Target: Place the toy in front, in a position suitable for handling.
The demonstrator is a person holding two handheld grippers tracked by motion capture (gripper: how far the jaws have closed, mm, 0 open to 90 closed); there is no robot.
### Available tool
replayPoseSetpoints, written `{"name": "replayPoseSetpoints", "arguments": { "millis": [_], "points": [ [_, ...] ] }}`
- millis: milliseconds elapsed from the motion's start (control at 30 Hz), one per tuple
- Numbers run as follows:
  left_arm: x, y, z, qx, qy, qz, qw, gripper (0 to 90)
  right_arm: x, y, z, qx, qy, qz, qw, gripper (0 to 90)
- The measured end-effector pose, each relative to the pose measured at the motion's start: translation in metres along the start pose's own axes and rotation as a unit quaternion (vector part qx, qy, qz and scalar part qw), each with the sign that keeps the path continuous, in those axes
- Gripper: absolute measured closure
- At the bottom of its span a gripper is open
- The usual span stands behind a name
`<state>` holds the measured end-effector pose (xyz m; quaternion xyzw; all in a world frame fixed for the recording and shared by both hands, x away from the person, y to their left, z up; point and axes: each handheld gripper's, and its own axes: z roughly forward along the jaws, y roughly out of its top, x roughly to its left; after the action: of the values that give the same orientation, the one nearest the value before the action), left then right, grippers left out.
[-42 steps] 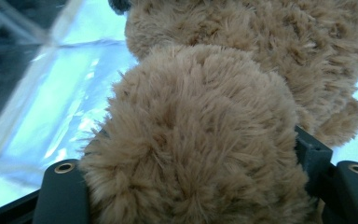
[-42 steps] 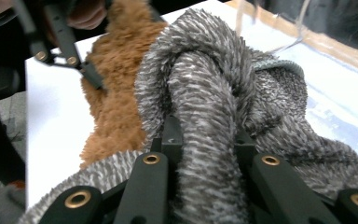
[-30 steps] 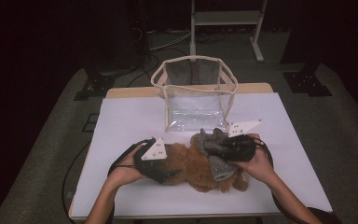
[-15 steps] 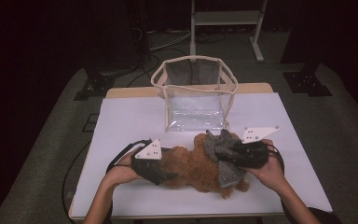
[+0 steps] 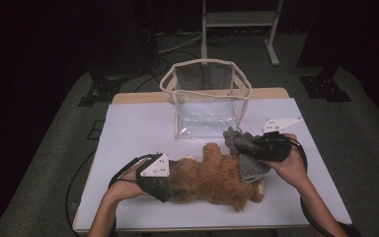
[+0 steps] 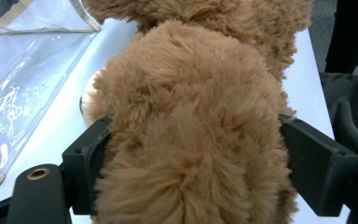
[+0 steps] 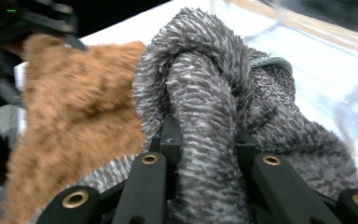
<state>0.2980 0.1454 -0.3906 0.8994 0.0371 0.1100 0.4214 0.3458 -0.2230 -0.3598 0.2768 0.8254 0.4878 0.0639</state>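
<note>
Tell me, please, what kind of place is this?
Probably a dim recording lab or studio, not a home. A white-topped table stands on grey carpet, cables lie on the floor behind it, and a metal stand rises at the back.

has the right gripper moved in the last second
Yes. The right gripper, shut on the grey cloth, has shifted toward the table's right edge, away from the clear bag, which stayed put.

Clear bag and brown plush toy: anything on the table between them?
Nothing: in the high view only bare white table separates the clear bag from the brown plush toy. The grey fabric sits further right.
</note>
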Motion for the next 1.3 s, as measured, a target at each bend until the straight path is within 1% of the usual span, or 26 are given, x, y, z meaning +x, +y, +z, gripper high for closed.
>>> {"name": "replayPoseSetpoints", "arguments": {
  "millis": [33, 67, 100, 167, 233, 267, 300, 333, 367, 400, 433, 467, 600, 667, 700, 733, 767, 800, 833, 867, 933, 1000, 1133, 1167, 1200, 1300],
  "points": [
    [0.000, 0.000, 0.000, 0.000, 0.000, 0.000, 1.0000, 17.9, 0.004, 0.004, 0.003, 0.003, 0.009, -0.010, 0.9999, 72.7],
    [-0.001, 0.000, 0.000, 0.000, 0.001, 0.002, 1.0000, 17.9, 0.004, 0.004, 0.003, 0.003, 0.009, -0.010, 0.9999, 72.7],
    [-0.001, 0.000, 0.000, 0.000, 0.001, 0.003, 1.0000, 17.7, 0.010, 0.010, 0.011, 0.012, 0.018, -0.026, 0.9994, 72.7],
    [-0.002, -0.001, 0.000, 0.001, 0.001, 0.007, 1.0000, 17.6, 0.011, 0.013, 0.018, 0.024, 0.013, -0.037, 0.9989, 72.7],
    [-0.002, -0.002, -0.001, 0.001, 0.000, 0.008, 1.0000, 17.6, 0.009, 0.014, 0.022, 0.030, 0.009, -0.036, 0.9989, 72.8],
    [-0.002, -0.002, -0.001, -0.003, -0.002, 0.006, 1.0000, 17.6, 0.007, 0.013, 0.023, 0.031, 0.005, -0.034, 0.9989, 72.8],
    [-0.001, -0.002, -0.001, -0.004, -0.003, 0.001, 1.0000, 17.6, -0.001, 0.012, 0.024, 0.038, -0.008, -0.030, 0.9988, 72.8],
    [-0.001, -0.002, -0.001, -0.004, -0.003, -0.001, 1.0000, 17.6, -0.008, 0.009, 0.024, 0.042, -0.018, -0.020, 0.9988, 72.8],
    [-0.001, -0.002, -0.001, -0.005, -0.004, -0.002, 1.0000, 17.5, -0.012, 0.007, 0.023, 0.042, -0.019, -0.015, 0.9988, 72.8],
    [0.000, -0.002, -0.001, -0.005, -0.003, -0.002, 1.0000, 17.6, -0.021, 0.001, 0.017, 0.043, -0.021, 0.005, 0.9989, 72.7],
    [0.000, -0.002, -0.001, -0.005, -0.004, -0.002, 1.0000, 17.6, -0.021, 0.001, 0.017, 0.043, -0.021, 0.005, 0.9989, 72.7],
    [0.001, -0.002, 0.000, -0.004, -0.003, -0.005, 1.0000, 17.6, -0.021, -0.003, 0.012, 0.040, -0.021, 0.009, 0.9989, 72.8],
    [0.001, 0.000, 0.002, 0.000, 0.001, -0.008, 1.0000, 17.7, -0.010, -0.004, 0.001, 0.029, -0.017, 0.004, 0.9994, 73.1],
    [0.000, 0.000, 0.003, 0.000, 0.004, -0.008, 1.0000, 17.7, -0.001, 0.000, -0.001, 0.021, -0.005, -0.005, 0.9998, 73.2],
    [0.000, 0.000, 0.003, 0.000, 0.004, -0.008, 1.0000, 17.7, -0.001, 0.000, -0.001, 0.021, -0.005, -0.005, 0.9998, 73.2],
    [0.001, 0.001, 0.003, 0.002, 0.006, -0.011, 0.9999, 17.7, 0.011, 0.004, 0.002, 0.019, 0.011, -0.017, 0.9996, 73.2],
    [0.001, 0.001, 0.003, 0.002, 0.006, -0.011, 0.9999, 17.7, 0.011, 0.004, 0.002, 0.019, 0.011, -0.017, 0.9996, 73.2],
    [0.001, 0.001, 0.003, 0.001, 0.006, -0.014, 0.9999, 17.7, 0.016, 0.006, 0.003, 0.020, 0.017, -0.023, 0.9994, 73.1],
    [0.001, 0.001, 0.003, 0.000, 0.006, -0.015, 0.9999, 17.6, 0.023, 0.008, 0.007, 0.020, 0.029, -0.032, 0.9988, 73.0],
    [0.000, 0.001, 0.002, 0.000, 0.004, -0.013, 0.9999, 17.6, 0.035, 0.009, 0.013, 0.022, 0.043, -0.044, 0.9979, 72.8],
    [0.001, 0.000, 0.002, -0.001, 0.004, -0.013, 0.9999, 17.6, 0.042, 0.008, 0.017, 0.024, 0.052, -0.051, 0.9970, 72.5],
    [0.002, 0.000, 0.000, -0.003, 0.005, -0.014, 0.9999, 17.5, 0.044, 0.004, 0.019, 0.024, 0.050, -0.058, 0.9968, 72.4],
    [0.005, 0.000, -0.003, -0.007, 0.015, -0.018, 0.9997, 12.6, 0.038, -0.010, 0.018, 0.022, 0.043, -0.050, 0.9976, 72.8],
    [0.005, 0.000, -0.003, -0.007, 0.015, -0.018, 0.9997, 11.7, 0.038, -0.010, 0.018, 0.022, 0.043, -0.050, 0.9976, 72.8],
    [0.007, -0.001, -0.006, -0.011, 0.016, -0.025, 0.9995, 10.1, 0.036, -0.015, 0.015, 0.018, 0.047, -0.040, 0.9980, 72.8],
    [0.009, -0.003, -0.007, -0.016, 0.015, -0.031, 0.9993, 7.4, 0.036, -0.020, 0.012, 0.015, 0.048, -0.037, 0.9980, 72.9]
  ]
}}
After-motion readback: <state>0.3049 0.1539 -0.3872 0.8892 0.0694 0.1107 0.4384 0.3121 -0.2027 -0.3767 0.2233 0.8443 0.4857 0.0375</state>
